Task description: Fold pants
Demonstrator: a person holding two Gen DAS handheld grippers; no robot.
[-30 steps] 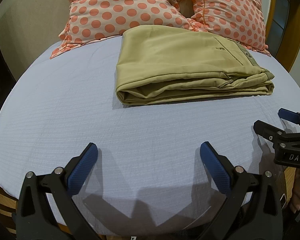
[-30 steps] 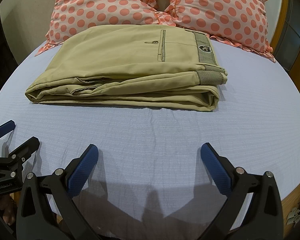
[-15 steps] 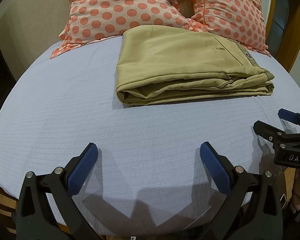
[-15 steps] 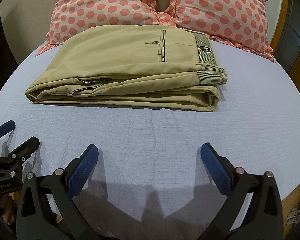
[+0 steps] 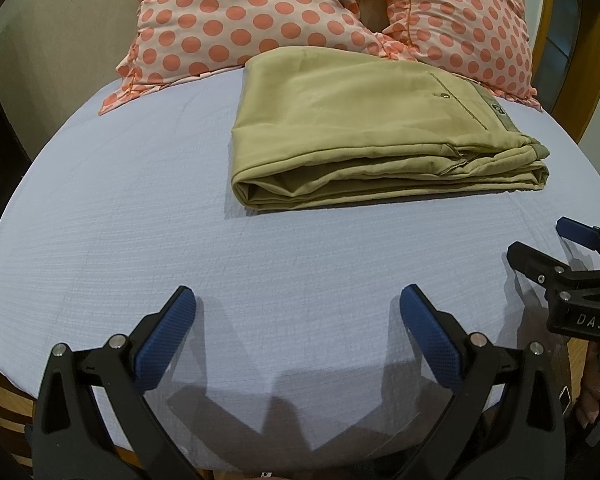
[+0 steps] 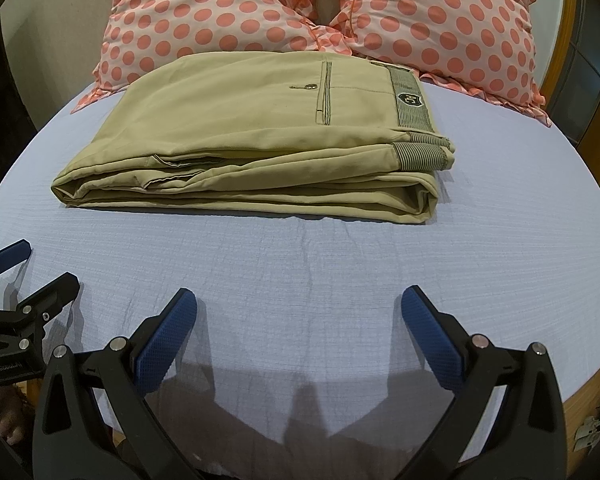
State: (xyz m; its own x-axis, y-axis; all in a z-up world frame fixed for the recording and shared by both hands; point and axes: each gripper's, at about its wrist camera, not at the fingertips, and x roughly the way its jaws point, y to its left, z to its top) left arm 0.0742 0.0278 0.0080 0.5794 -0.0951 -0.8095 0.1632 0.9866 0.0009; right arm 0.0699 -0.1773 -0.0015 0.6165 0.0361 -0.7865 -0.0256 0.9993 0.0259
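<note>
Well ahead, folded pants [image 5: 364,128], both tools [image 5: 296,312] [image 6: 298,312] spread, empty

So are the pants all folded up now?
Folded. The pants lie as a stacked bundle on the bed sheet, layered edges showing in front, neither gripper touching them.

Lilac-sheeted bed [image 5: 140,216], polka-dot pillows [image 6: 228,12], beige wall [image 5: 60,20].

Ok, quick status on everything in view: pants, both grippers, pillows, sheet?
Pants: folded into a flat stack, lying on the sheet, untouched, back edge against the pillows.
Left gripper: open, empty, over the sheet short of the pants.
Right gripper: open, empty, over the sheet short of the pants.
Pillows: two, side by side behind the pants.
Sheet: spread flat, faint creases.
</note>
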